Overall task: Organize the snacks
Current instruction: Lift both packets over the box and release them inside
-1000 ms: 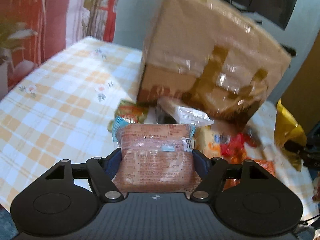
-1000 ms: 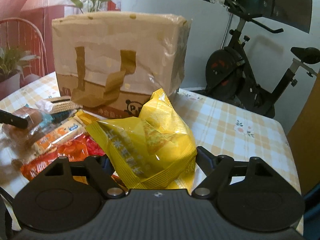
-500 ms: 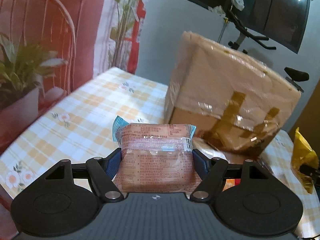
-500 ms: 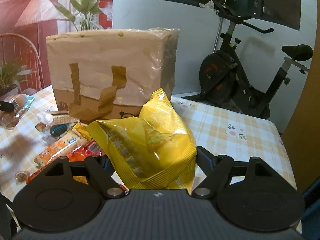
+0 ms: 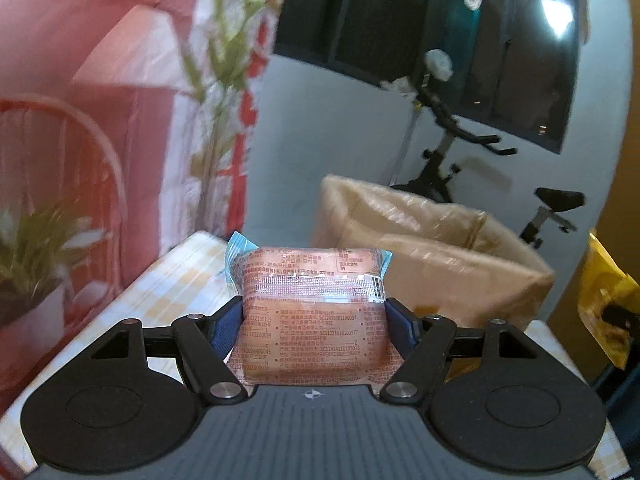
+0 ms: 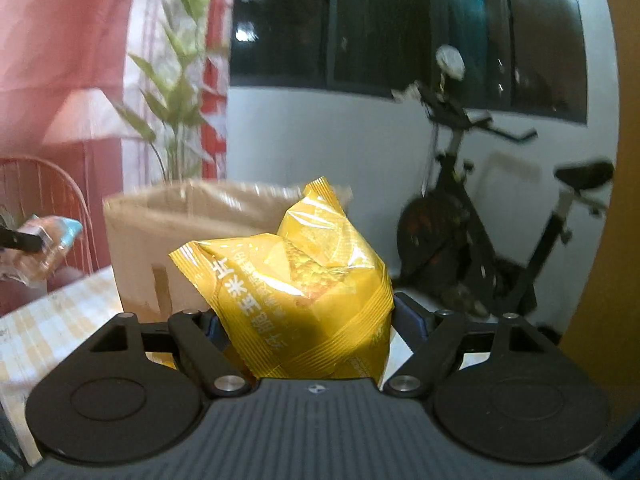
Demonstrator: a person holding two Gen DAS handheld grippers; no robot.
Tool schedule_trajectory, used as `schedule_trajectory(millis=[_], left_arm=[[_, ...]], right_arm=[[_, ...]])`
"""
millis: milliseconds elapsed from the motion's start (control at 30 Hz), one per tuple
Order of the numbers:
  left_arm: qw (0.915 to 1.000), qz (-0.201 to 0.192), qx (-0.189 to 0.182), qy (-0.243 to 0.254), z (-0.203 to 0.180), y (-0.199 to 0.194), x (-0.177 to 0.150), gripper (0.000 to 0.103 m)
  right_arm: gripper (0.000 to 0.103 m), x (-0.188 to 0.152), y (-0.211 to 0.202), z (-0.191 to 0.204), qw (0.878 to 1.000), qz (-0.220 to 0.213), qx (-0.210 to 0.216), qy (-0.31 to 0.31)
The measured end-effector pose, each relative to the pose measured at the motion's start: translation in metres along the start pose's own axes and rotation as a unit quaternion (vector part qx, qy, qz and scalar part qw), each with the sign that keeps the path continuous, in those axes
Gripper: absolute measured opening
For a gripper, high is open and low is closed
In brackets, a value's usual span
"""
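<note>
My left gripper point(image 5: 314, 326) is shut on a clear-wrapped reddish snack pack point(image 5: 314, 312) with blue ends, held above the table. Beyond it stands the brown insulated bag point(image 5: 432, 256), its top open and its inside showing. My right gripper point(image 6: 308, 322) is shut on a puffy yellow snack bag point(image 6: 304, 284), raised in front of the same brown bag point(image 6: 160, 236). In the right wrist view the left gripper's pack point(image 6: 44, 244) shows at the far left edge. In the left wrist view the yellow bag point(image 5: 604, 300) shows at the far right.
The table has a yellow checked cloth point(image 5: 176, 280). An exercise bike point(image 6: 480, 248) stands behind the table against a white wall. A potted plant point(image 5: 36, 256) and a red wire chair point(image 6: 44, 200) are at the left. The other snacks on the table are out of view.
Both grippers have risen with their snacks still held. The views tilted up, so the loose snack pile dropped out of sight and the brown bag's open top came into view.
</note>
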State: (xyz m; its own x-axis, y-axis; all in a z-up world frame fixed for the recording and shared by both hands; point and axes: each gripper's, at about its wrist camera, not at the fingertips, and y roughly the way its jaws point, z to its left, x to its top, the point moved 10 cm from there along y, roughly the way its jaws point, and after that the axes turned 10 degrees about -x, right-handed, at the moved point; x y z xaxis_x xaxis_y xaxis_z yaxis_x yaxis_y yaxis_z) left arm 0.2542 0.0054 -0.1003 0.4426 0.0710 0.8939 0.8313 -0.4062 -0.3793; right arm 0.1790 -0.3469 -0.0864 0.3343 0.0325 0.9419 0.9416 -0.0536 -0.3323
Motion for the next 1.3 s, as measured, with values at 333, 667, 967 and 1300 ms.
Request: schedule_trajectory(millis=[333,667,967,1300], left_arm=[[0.9976,-0.008,-0.058,0.039,-0.054,0.041,0.067,0.076],[0.9967,0.035,-0.055,0.048,-0.060,0.128,0.096,0.076],[0.9948,0.069,-0.065,0.039,-0.055,0.175,0.089,0.089],[0.9959,0.062,-0.051,0.042,-0.049,0.146,0.095,0.093]], right_arm=[[0.081,0.086,0.033,0.023,0.997,-0.057,0.059,-0.009],[0.081,0.118,0.117,0.063,0.991,-0.035,0.117,0.052],[0.086,0.087,0.161,0.061,0.993,0.038,0.094,0.059],[0.091,0.077,0.147,0.062,0.993,0.051,0.091,0.050]])
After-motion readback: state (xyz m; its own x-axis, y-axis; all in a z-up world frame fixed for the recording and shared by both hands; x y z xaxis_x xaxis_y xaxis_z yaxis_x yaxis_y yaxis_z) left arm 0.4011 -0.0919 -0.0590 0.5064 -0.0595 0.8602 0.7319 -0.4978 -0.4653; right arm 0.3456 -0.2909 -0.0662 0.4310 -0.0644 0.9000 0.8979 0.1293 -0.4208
